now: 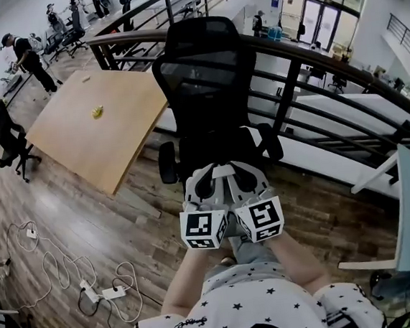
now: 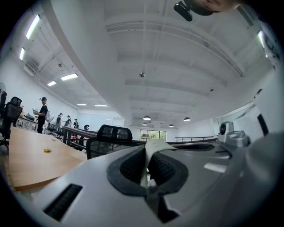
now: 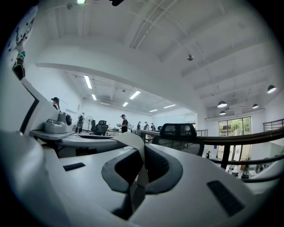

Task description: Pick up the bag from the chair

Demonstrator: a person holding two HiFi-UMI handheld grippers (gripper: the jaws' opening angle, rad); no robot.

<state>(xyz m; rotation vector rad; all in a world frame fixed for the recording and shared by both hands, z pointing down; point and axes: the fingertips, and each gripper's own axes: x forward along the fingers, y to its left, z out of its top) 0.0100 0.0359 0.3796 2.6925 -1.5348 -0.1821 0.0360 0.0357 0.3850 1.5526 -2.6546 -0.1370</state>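
Reading from the desk point(image 1: 80, 136): the chair point(image 1: 208, 87) stands just off its right edge, seat apparently bare. Off the desk's near-right corner, the left gripper point(image 1: 205, 185) and right gripper point(image 1: 248, 181) sit side by side, each with jaws pressed on a pale strap point(image 2: 146, 164), likely the bag's handles. The bag should hang straight beneath, equally near both; a grey shape point(image 1: 251, 250) there may be it.

Bright ceiling strips, heavy fisheye, sharp.
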